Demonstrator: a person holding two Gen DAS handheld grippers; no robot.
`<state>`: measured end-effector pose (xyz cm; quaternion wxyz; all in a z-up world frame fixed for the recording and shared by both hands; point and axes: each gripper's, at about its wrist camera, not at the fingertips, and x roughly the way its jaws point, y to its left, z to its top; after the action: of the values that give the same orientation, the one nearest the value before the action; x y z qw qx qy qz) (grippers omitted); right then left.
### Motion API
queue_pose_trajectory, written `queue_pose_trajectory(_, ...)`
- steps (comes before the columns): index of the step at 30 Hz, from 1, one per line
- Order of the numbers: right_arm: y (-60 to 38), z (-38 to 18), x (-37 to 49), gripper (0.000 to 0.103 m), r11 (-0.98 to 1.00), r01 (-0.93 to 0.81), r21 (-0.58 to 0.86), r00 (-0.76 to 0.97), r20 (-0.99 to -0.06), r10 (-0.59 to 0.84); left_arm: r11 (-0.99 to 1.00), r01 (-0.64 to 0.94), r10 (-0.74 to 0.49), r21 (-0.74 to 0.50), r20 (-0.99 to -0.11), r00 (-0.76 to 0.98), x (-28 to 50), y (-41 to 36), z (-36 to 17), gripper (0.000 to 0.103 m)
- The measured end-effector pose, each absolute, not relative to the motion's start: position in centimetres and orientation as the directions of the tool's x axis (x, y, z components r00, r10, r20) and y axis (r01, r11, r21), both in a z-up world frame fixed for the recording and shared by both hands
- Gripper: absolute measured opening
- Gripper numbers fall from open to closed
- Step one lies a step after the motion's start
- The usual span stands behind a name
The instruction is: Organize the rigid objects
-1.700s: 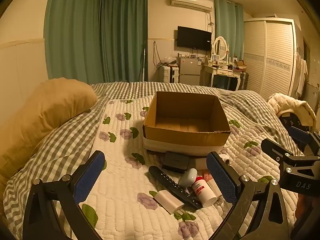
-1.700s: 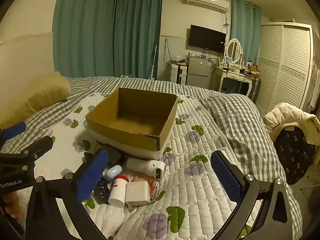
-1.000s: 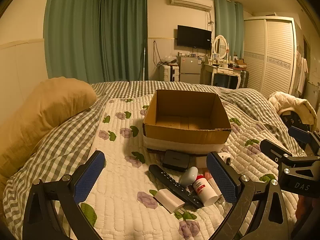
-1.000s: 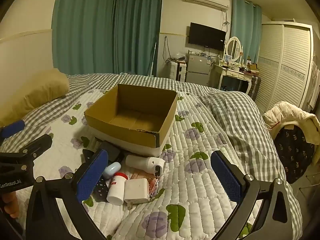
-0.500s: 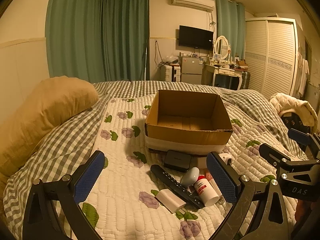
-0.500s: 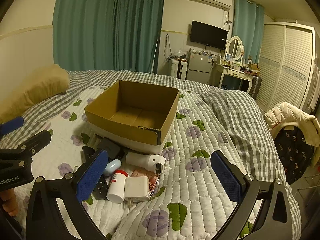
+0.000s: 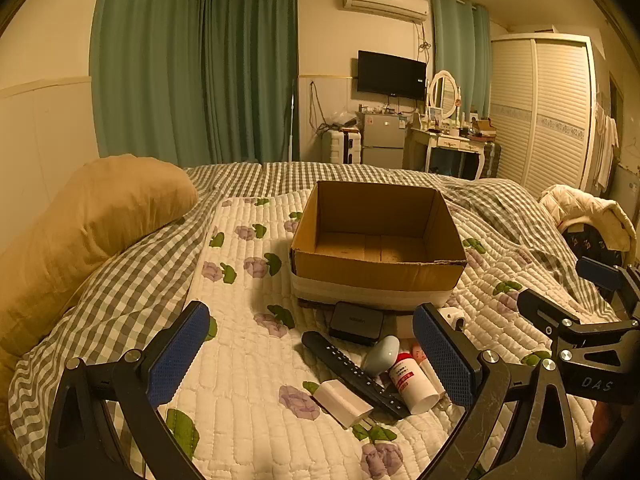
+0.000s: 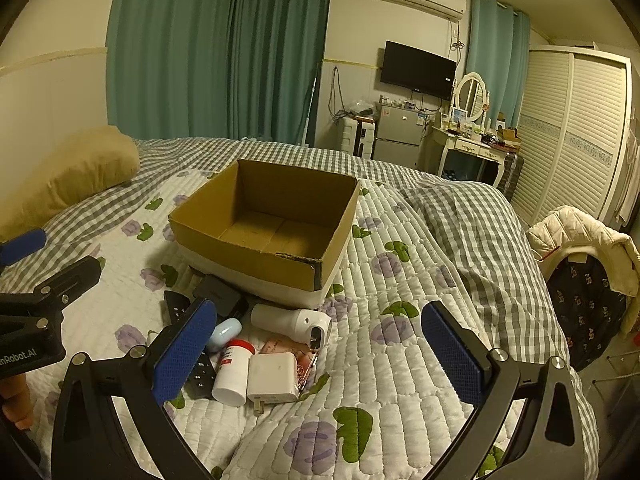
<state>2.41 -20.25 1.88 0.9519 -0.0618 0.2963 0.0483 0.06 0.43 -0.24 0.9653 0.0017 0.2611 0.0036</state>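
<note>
An empty open cardboard box [image 7: 378, 268] [image 8: 256, 258] stands on the quilted bed. In front of it lies a heap: a black remote [image 7: 348, 368], a small black box [image 7: 355, 323] [image 8: 218, 296], a pale blue egg-shaped thing [image 7: 382, 354] [image 8: 224, 332], a white bottle with a red cap [image 7: 412, 384] [image 8: 232, 372], a white charger [image 7: 346, 402] [image 8: 273, 376], and a white handheld device [image 8: 292, 322]. My left gripper [image 7: 312, 354] is open and empty, held above the heap. My right gripper [image 8: 320, 348] is open and empty, to the heap's right.
A tan pillow [image 7: 92, 216] lies at the left on the checked blanket. A chair with a cream jacket [image 8: 580, 240] stands off the bed's right side. Curtains, a television, a dressing table and a wardrobe stand at the far wall.
Both grippers have drifted slightly closer to the box and the heap. Their jaws stay open and nothing on the bed has moved.
</note>
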Motion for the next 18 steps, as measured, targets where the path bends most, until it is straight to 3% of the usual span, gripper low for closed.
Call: queue_pose_trajectory(18,-20.23,1.42,2.59,0.103,0.988,-0.130,-0.087,0.811,-0.583,0.056,1.000,-0.009,0.012,0.008,-0.508,0.861,0.19,0.17,-0.15,0.103)
